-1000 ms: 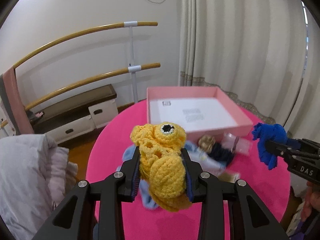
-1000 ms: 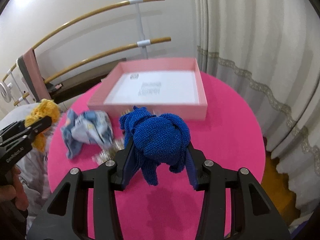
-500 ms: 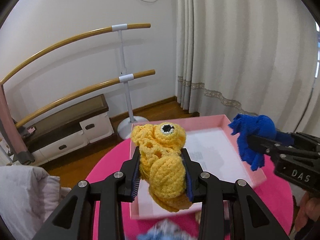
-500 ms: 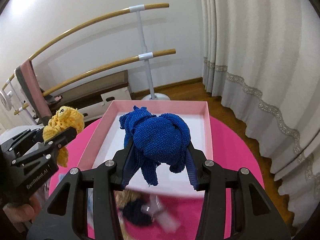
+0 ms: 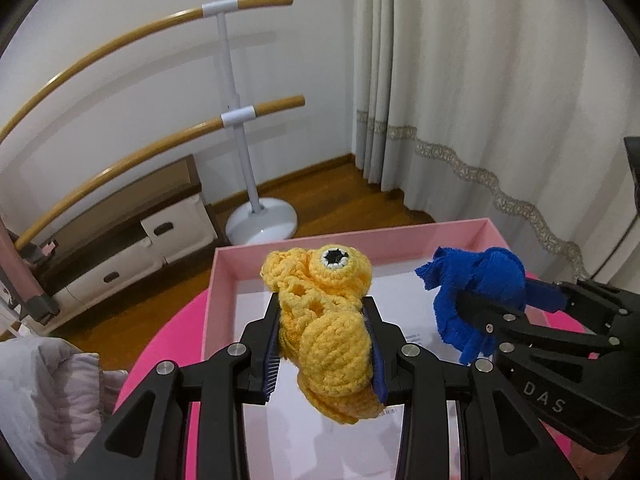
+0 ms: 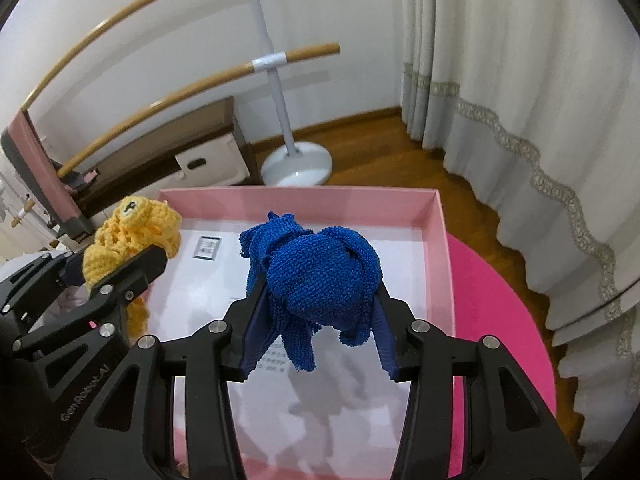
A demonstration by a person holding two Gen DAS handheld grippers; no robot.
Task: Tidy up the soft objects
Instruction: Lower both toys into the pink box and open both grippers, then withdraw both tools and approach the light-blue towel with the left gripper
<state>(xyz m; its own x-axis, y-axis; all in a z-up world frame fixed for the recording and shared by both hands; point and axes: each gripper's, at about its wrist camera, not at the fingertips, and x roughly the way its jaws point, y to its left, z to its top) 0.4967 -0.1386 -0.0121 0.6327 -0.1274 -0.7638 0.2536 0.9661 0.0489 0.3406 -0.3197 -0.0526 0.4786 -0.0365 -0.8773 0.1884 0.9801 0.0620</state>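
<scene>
The left gripper (image 5: pixel 324 344) is seen clamped on a yellow crocheted toy (image 5: pixel 326 328), lower centre of the left wrist view; the toy is squeezed between both blue pads, its eye turned up.

The right gripper (image 6: pixel 316 320) is recorded with its jaws opening; a blue knitted toy (image 6: pixel 316 272) is between them at centre frame, and both pads appear to touch its flanks, so it is judged as not yet released.

Both toys are held above the white floor of the pink box (image 6: pixel 304 198), which lies directly beneath and ahead of each claw. The box rests on a round pink table (image 6: pixel 500 300).

Key relation: the drop point is straight below the blue toy, about mid-box; the yellow toy hangs over the box's left portion, at the left of the right wrist view. The right hand is judged first to release. The toys are apart, with no contact noted.
</scene>
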